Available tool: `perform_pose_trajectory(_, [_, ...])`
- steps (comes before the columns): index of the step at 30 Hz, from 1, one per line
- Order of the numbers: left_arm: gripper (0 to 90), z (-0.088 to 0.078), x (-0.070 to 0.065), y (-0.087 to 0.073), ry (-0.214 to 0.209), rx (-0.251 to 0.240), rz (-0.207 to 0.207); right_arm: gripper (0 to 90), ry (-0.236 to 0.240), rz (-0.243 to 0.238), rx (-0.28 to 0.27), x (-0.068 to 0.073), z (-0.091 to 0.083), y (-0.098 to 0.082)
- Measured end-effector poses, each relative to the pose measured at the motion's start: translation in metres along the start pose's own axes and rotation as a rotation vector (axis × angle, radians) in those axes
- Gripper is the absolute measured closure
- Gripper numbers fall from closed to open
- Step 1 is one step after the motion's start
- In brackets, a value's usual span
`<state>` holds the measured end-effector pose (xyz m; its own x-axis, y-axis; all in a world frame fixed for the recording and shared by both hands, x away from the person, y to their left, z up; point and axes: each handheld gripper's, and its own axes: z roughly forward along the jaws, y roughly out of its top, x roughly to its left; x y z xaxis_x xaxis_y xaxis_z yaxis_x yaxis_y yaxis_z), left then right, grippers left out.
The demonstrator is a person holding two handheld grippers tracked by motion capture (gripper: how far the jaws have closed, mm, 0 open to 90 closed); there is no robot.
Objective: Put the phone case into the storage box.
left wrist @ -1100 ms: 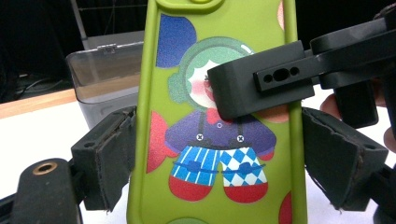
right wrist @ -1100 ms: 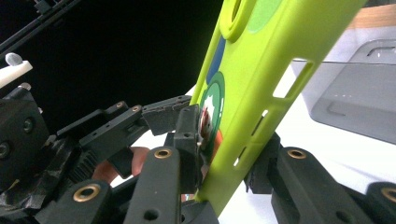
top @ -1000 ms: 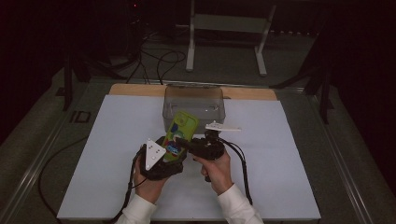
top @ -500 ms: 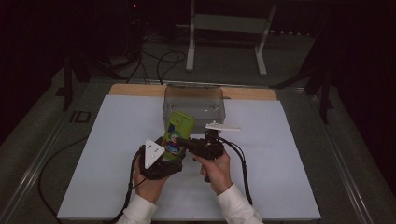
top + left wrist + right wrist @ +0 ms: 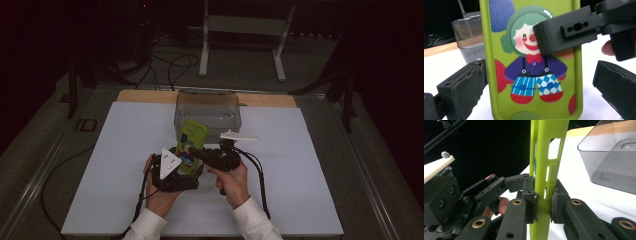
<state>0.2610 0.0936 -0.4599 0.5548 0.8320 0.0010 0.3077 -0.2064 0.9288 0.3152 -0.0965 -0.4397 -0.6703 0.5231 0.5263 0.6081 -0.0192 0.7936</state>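
Note:
A lime-green phone case (image 5: 193, 136) with a clown picture (image 5: 534, 72) stands upright above the white table. My right gripper (image 5: 543, 200) is shut on the case's lower edge (image 5: 546, 157), pinching it from both faces; in the high view the right gripper (image 5: 192, 150) reaches in from the right. My left gripper (image 5: 539, 82) has just been opening: its jaws stand wide on either side of the case, with a gap at each side. In the high view the left gripper (image 5: 184, 162) sits just below the case.
A clear grey plastic box (image 5: 207, 107) stands right behind the case, also seen as the box (image 5: 609, 157) at the right. The white table sheet (image 5: 300, 190) has free room left and right. A metal stand (image 5: 240, 30) and cables lie beyond the table.
The green case has tipped a little more upright between the two grippers. Both hands have kept their place.

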Motion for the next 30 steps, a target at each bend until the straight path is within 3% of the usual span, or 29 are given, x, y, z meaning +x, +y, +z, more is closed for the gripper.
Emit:
perform_pose_trajectory(17, [0.0,-0.009,0.007,0.001,-0.014,0.005,0.049,78.0,-0.015,-0.028,-0.021,-0.001,-0.009,0.004])
perform_pose_trajectory(23, [0.0,-0.021,0.016,0.002,0.004,0.001,0.052,78.0,-0.034,-0.041,-0.036,-0.003,-0.016,0.007])
perform_pose_trajectory(30, [0.0,-0.041,0.036,-0.004,0.032,-0.008,0.053,77.9,-0.059,-0.071,-0.046,-0.002,-0.019,0.009])
